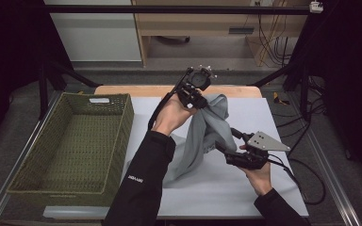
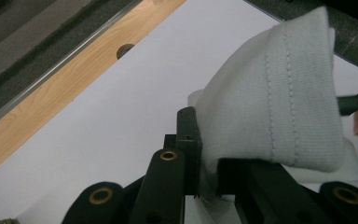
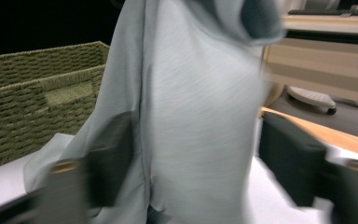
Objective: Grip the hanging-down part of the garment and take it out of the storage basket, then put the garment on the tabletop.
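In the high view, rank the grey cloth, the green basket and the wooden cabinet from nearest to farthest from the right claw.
1. Grey cloth: right at the right claw, hanging between its open jaws.
2. Green basket: across the table, at the left side.
3. Wooden cabinet: beyond the table's far edge, on the floor.

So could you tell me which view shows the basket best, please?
The high view: the whole green woven basket sits at the table's left, its inside visible. The right gripper view shows part of one wall with a handle slot, behind the grey cloth. The left gripper view looks elsewhere.
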The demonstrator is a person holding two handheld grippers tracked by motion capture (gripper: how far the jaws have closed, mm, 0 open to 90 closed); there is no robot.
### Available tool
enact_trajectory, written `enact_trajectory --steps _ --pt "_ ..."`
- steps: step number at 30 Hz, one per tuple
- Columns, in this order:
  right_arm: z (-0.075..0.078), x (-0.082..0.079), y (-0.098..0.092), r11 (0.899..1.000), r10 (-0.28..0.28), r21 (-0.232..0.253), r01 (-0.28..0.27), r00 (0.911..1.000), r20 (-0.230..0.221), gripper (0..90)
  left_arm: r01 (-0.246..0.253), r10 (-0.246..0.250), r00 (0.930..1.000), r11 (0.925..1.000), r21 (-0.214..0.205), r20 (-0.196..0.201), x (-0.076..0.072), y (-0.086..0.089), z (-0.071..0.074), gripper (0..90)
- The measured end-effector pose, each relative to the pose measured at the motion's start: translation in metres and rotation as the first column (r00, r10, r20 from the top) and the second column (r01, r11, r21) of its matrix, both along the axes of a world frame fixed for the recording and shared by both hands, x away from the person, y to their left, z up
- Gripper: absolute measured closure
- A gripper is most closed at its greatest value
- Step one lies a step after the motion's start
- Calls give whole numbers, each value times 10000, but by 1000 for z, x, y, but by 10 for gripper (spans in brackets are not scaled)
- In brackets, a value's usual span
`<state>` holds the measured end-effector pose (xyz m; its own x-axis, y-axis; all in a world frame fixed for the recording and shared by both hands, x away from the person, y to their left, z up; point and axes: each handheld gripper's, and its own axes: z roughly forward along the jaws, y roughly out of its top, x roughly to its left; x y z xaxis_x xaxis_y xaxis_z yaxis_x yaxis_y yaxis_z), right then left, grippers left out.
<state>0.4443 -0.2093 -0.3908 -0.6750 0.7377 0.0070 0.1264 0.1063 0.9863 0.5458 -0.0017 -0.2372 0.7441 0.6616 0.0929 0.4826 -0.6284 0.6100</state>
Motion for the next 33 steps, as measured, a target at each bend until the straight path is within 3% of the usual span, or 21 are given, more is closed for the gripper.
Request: enact_trajectory --steps 2,4,10,13,14,18,22,25,26,30,33 --pt "2 -4 -3 9994 -265 219 266 9996 -43 22 -6 6 10000 10000 -7 4 0 3 -1 825" --pt "3 -7 -6 9989 -373 275 370 9993 97 4 -101 101 9999 9999 -73 -2 1 6 -2 825" --pt "-1 -12 -23 9945 -969 409 960 9951 197 2 -139 139 9999 9999 -69 -16 1 11 -4 825" --pt "-5 -13 -34 9919 -1224 340 1221 9925 73 2 -151 151 9999 9999 -81 -13 1 13 -5 825" --pt "-8 -15 -38 9901 -1311 480 1316 9913 -136 2 -243 242 9997 9994 -265 -31 1 14 -6 825" --pt "-15 -18 -48 9914 -1282 247 1283 9917 -53 2 -150 150 9999 9996 -232 -22 2 17 -7 824" --pt "-19 -22 -52 9906 -1295 442 1296 9916 -40 2 -331 334 9994 9988 -374 78 -1 21 -12 824" --pt "-22 -24 -53 9927 -1144 365 1149 9933 -155 2 -201 204 9998 9993 -319 75 -2 23 -16 823" --pt "-22 -24 -53 9925 -1160 371 1165 9932 -133 2 -264 268 9996 9983 -519 81 -4 23 -22 823" --pt "-24 -24 -54 9940 -1048 312 1047 9945 -3 2 -95 97 9999 9993 -365 42 -6 23 -35 822" --pt "-23 -24 -54 9933 -1102 343 1106 9938 -127 2 25 -25 10000 9996 -269 -2 -10 22 -53 821"
